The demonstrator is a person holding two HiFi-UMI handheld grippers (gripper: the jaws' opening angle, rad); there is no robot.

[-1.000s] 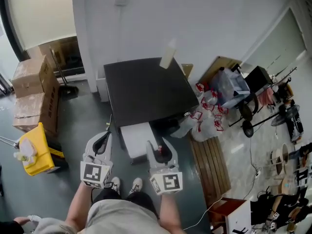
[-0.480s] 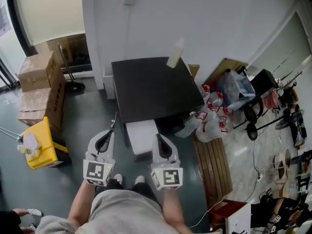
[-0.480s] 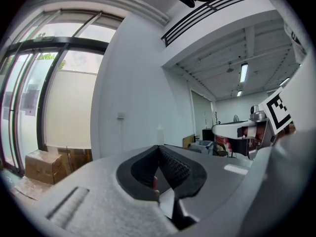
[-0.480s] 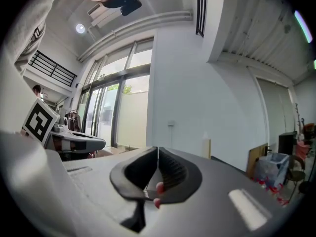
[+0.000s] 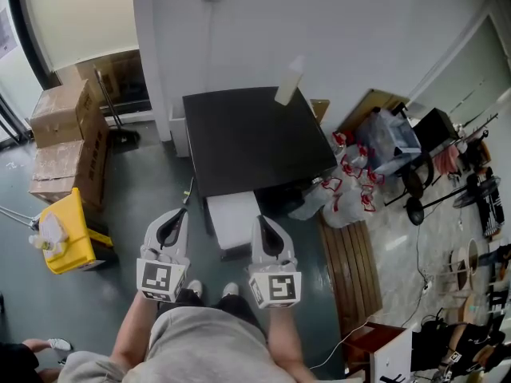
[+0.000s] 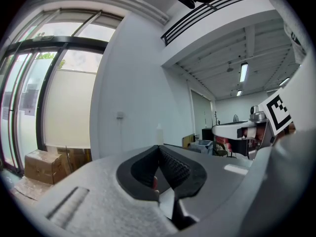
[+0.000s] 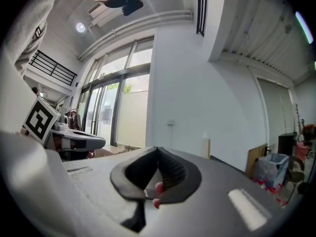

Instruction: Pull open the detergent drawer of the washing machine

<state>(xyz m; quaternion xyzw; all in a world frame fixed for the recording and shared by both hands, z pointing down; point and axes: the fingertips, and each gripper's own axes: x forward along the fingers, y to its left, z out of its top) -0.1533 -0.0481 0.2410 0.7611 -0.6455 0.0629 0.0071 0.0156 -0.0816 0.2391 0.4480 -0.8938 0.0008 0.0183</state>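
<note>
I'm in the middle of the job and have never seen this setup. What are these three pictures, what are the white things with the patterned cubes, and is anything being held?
There is no robot arm here. A person stands holding a two-jaw gripper in each hand. The head view comes from a camera on the person's head, looking steeply down. In it the left gripper is at the left and the right gripper at the right. The patterned cubes are parts of the grippers.

The other two pictures come from a camera riding on each gripper, looking along its jaws. In both, the jaws are together and grip nothing.

Ahead is the washing machine with a black top. A white bottle stands near its back right corner. A white part juts from the machine's front toward the grippers. It may be the drawer, but I cannot tell.
</note>
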